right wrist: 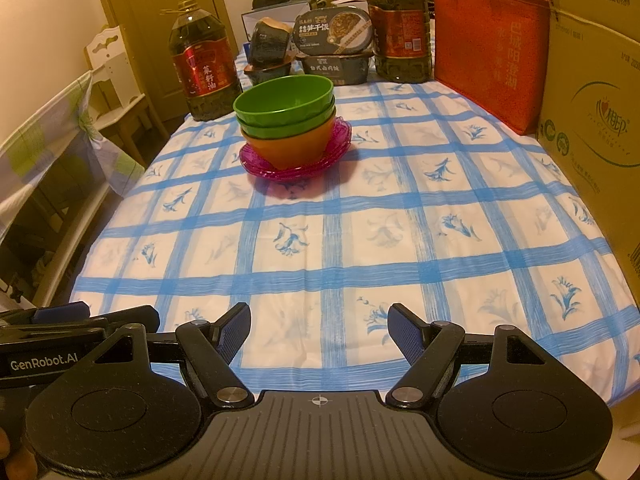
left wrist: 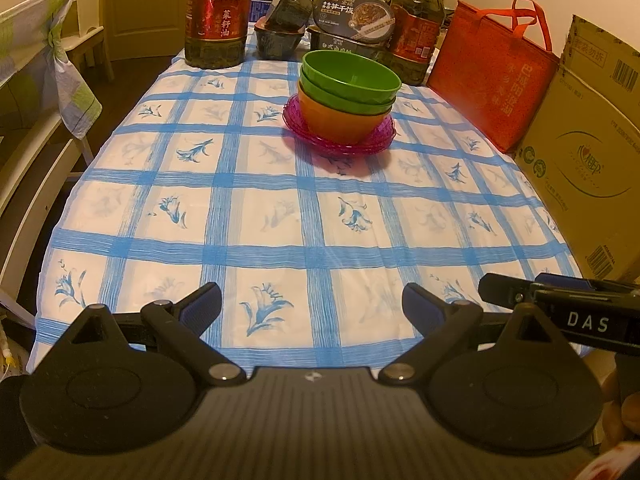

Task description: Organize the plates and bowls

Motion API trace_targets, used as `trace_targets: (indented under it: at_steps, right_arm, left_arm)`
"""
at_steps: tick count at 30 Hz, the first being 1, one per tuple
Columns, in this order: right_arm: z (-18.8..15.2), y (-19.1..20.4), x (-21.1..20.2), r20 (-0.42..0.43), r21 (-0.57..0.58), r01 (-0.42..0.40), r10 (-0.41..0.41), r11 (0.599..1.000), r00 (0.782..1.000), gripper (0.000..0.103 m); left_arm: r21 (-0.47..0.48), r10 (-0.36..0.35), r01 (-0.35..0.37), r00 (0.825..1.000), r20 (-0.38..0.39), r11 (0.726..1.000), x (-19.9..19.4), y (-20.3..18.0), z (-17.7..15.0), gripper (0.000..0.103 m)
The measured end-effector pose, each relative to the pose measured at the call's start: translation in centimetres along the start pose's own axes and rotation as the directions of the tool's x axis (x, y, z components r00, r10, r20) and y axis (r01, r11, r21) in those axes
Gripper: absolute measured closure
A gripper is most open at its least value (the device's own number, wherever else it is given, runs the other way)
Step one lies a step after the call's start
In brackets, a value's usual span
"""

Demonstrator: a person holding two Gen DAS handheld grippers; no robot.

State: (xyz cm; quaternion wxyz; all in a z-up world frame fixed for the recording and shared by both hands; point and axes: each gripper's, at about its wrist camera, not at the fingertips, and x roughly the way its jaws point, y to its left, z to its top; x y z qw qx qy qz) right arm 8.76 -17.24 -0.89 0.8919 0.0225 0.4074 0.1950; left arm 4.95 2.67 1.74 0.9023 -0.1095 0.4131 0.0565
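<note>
White "DAS" lettering on right gripper (left wrist: 560, 304) beside left gripper (left wrist: 310, 304).

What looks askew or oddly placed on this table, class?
The top green bowl sits tilted in the bowl stack on the pink plates. Behind, one black food container leans crookedly atop another.

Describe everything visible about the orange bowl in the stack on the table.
The round orange plastic-looking bowl sits upright at the bottom of a three-bowl stack, with two green bowls nested inside it so only its smooth outer wall shows. It tapers toward its base and rests on translucent pink scalloped plates, on the blue-checked floral tablecloth toward the far half of the table. Neither tool touches it.
</note>
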Motion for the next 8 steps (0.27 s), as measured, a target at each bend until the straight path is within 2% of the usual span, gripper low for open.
trace_targets:
  at_steps: [8]
  right_arm:
    - [0.03, 0.04, 0.00, 0.001, 0.000, 0.000, 0.000, 1.000, 1.000, 0.028]
  left_arm:
    - [-0.016, -0.013, 0.013, 1.000, 0.011, 1.000, -0.25, 0.24, 0.36, 0.007]
